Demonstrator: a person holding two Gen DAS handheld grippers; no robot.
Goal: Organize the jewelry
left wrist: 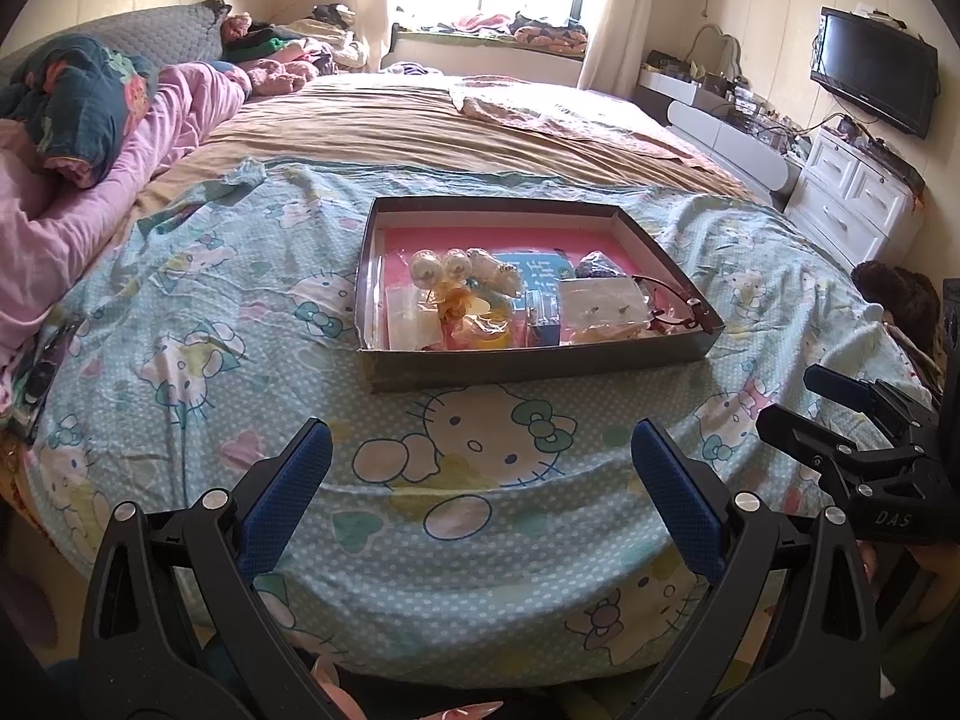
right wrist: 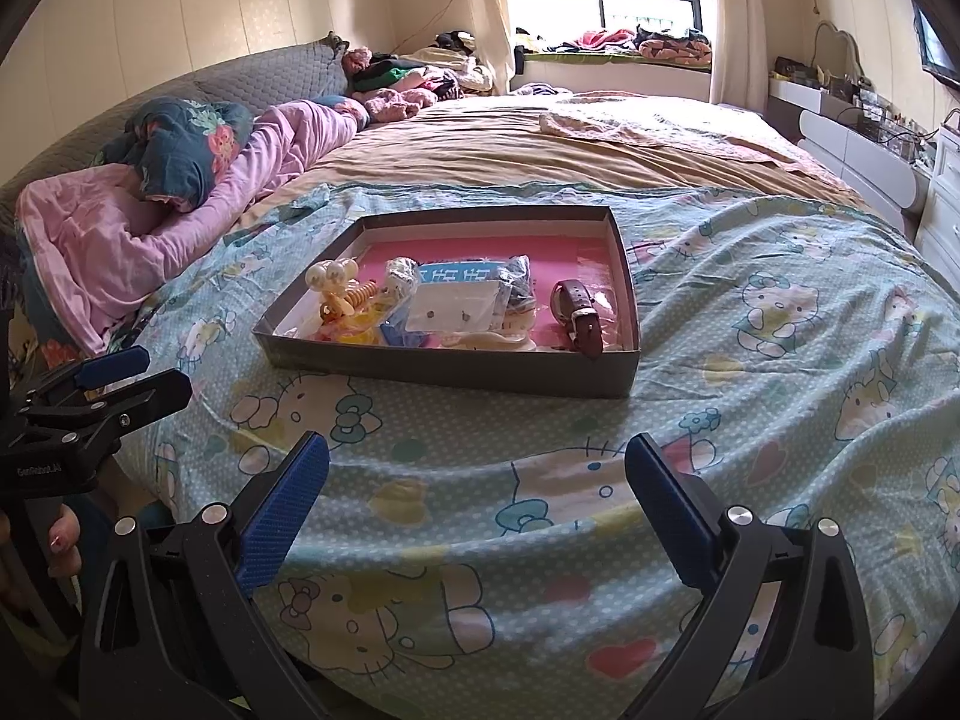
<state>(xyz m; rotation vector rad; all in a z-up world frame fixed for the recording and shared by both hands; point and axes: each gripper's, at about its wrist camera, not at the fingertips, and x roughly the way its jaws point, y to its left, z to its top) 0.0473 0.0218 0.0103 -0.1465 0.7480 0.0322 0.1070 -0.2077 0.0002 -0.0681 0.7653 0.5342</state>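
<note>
A shallow grey cardboard tray (left wrist: 528, 363) with a pink bottom lies on the Hello Kitty bedsheet; it also shows in the right wrist view (right wrist: 450, 369). In it lie a pearl hair clip (left wrist: 441, 267), a small bag with earrings (right wrist: 453, 309), a brown-strapped watch (right wrist: 579, 309), yellow pieces and other small bagged items. My left gripper (left wrist: 480, 462) is open and empty, hovering over the sheet short of the tray. My right gripper (right wrist: 477, 474) is open and empty, also short of the tray. Each gripper shows at the edge of the other's view.
The bed carries a tan cover (left wrist: 456, 132), pink and floral bedding (right wrist: 180, 180) at the left, and piled clothes near the window. A white dresser (left wrist: 852, 192) and a wall TV (left wrist: 873, 75) stand at the right.
</note>
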